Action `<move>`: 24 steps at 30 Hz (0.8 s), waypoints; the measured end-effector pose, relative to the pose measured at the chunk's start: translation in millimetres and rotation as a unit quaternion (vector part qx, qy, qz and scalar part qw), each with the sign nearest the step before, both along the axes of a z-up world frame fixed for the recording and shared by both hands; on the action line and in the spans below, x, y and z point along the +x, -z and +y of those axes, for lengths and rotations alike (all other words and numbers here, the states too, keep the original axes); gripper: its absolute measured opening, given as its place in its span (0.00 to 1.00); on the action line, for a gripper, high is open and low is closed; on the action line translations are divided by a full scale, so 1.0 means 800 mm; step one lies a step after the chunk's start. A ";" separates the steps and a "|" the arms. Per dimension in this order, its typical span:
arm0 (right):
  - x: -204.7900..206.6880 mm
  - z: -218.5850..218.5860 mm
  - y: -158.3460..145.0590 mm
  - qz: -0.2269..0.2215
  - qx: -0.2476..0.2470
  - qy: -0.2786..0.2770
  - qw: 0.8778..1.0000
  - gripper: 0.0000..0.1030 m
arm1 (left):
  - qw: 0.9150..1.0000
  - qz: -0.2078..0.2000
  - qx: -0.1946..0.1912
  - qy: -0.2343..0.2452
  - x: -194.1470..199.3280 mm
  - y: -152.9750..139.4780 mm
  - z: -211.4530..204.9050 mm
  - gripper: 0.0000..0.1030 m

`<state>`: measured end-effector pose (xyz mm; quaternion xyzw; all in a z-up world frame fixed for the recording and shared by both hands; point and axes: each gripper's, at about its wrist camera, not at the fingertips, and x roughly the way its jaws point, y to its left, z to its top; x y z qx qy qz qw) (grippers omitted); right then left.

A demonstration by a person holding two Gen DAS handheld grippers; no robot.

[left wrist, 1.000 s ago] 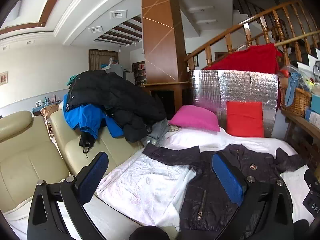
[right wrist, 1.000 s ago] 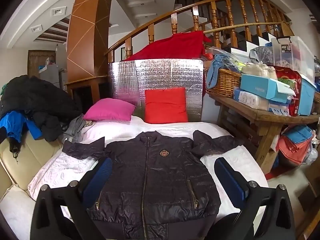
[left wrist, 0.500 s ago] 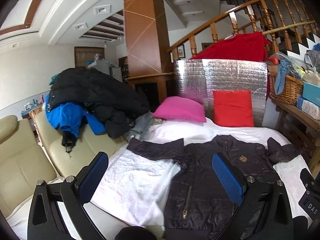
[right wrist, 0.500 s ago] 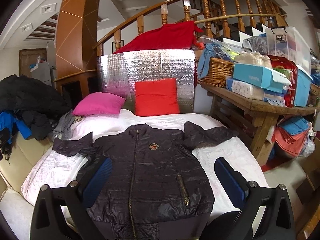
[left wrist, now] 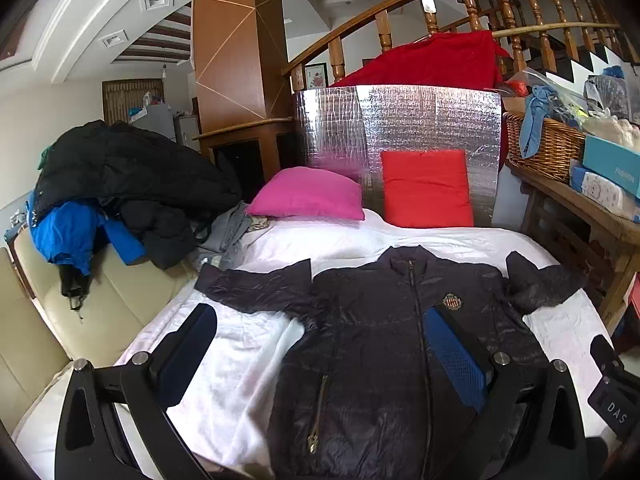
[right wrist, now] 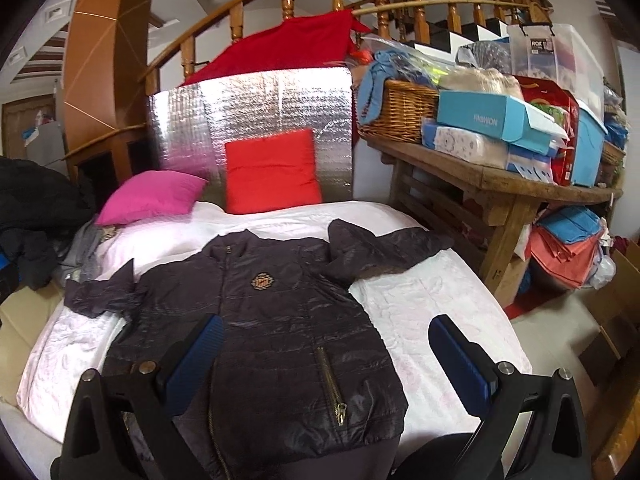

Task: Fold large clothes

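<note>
Ahead of the left gripper [left wrist: 320,344], fingers spread wide and holding nothing: dark quilted jacket [left wrist: 384,360] laid flat, front up, zipped, on the white bed cover [left wrist: 240,360]. Left blue pad [left wrist: 188,352] over bare cover, right blue pad [left wrist: 456,360] over the jacket's chest, just below the gold crest [left wrist: 452,302]. Beyond the fingertips, both sleeves stretched outward; farther on, pink cushion [left wrist: 308,200] and red cushion [left wrist: 426,188] against a silver foil panel [left wrist: 400,120]. Off to the left of the fingers, a heap of black and blue coats [left wrist: 116,192] on a cream sofa [left wrist: 80,312]. To the right, a wicker basket [left wrist: 544,144] on a wooden bench.

Next, from the right gripper [right wrist: 326,356], likewise open wide and empty: same jacket [right wrist: 272,320] filling the space between and ahead of the fingers. Left pad [right wrist: 196,360] above the jacket near its zip, right pad [right wrist: 460,364] over bare white cover [right wrist: 420,300] just past the jacket's side edge. Zipped pocket between the two pads. Farther ahead, red cushion [right wrist: 272,172] upright, pink cushion [right wrist: 152,196] lying beside it. Right of the fingers, wooden bench [right wrist: 520,184] stacked with boxes, among them a turquoise box [right wrist: 492,120].
</note>
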<state>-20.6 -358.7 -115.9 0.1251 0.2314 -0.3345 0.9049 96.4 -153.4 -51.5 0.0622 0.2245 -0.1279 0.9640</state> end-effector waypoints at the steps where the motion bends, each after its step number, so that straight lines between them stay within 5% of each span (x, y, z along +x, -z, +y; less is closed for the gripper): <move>1: 0.006 -0.005 0.002 0.003 0.000 0.003 1.000 1.00 | 1.000 0.000 -0.001 -0.001 0.005 0.000 -0.003 1.00; 15: 0.080 -0.031 0.015 0.042 -0.036 0.015 0.998 1.00 | 1.000 0.010 -0.004 -0.012 0.096 0.043 -0.044 1.00; 24: 0.114 -0.052 0.026 0.056 -0.046 0.015 0.997 1.00 | 0.999 0.034 0.017 0.012 0.140 0.112 -0.082 1.00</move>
